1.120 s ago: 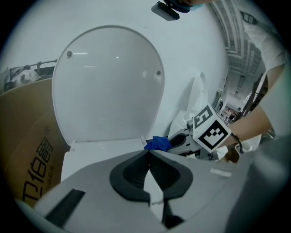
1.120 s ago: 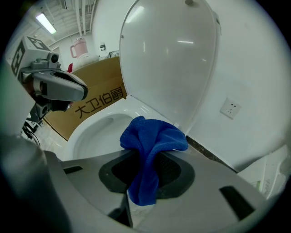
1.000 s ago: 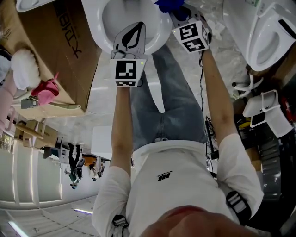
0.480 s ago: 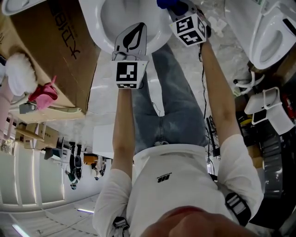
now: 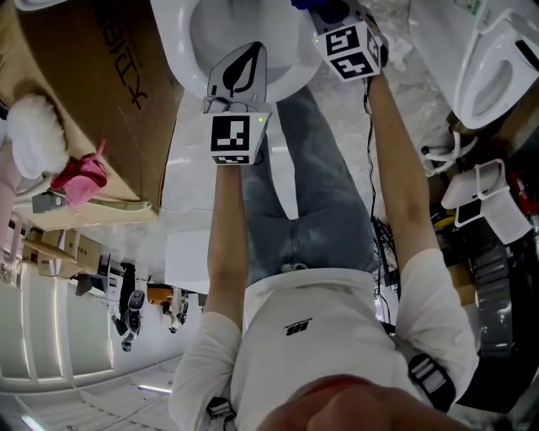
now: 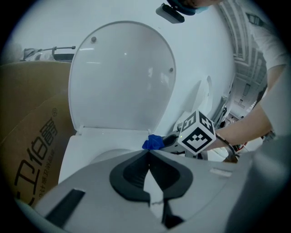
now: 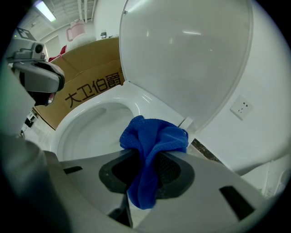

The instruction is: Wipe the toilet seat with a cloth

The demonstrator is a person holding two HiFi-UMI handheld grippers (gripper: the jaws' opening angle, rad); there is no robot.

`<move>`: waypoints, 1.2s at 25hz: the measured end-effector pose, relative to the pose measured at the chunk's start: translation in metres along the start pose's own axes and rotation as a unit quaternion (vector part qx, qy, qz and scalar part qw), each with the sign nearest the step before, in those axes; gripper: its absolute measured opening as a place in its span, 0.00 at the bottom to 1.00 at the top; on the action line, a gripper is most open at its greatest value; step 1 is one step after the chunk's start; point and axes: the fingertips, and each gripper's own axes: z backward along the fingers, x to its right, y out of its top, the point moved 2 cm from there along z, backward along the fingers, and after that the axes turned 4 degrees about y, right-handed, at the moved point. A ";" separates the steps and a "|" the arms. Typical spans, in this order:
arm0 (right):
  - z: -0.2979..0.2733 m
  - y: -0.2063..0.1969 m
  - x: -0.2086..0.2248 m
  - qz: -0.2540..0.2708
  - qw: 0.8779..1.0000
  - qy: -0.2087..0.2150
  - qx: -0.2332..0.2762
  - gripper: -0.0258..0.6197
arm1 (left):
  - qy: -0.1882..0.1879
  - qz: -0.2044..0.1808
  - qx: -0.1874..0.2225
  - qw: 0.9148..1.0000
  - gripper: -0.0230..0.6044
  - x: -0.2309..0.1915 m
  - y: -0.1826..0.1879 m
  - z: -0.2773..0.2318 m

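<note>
A white toilet stands at the top of the head view, its lid raised upright. My right gripper is shut on a crumpled blue cloth, which bulges out past the jaw tips and hangs over the right rear part of the rim, near the hinge. My left gripper hovers over the front of the bowl, shut, with nothing in it. From the left gripper view the cloth shows just beyond my own jaw tips, beside the right gripper's marker cube.
A large cardboard box stands close to the toilet's left side. A pink object and a white fluffy thing lie beyond it. A second toilet and a white rack are at the right. A wall socket sits behind the lid.
The right gripper with the cloth has shifted slightly along the rim's rear right. The left gripper has stayed nearly still over the bowl.
</note>
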 end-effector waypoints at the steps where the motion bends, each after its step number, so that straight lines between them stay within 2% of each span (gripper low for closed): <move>1: -0.001 0.003 0.001 0.002 1.000 -0.002 0.000 0.18 | 0.002 0.001 0.002 1.000 0.05 -0.002 0.002 0.001; 14: -0.023 0.051 -0.010 0.036 0.999 0.004 0.003 0.18 | 0.042 0.020 0.023 0.999 0.05 -0.046 0.016 0.023; 30: -0.050 0.105 -0.039 0.080 0.996 0.026 0.010 0.18 | 0.085 0.054 0.037 0.994 0.05 -0.093 0.013 0.051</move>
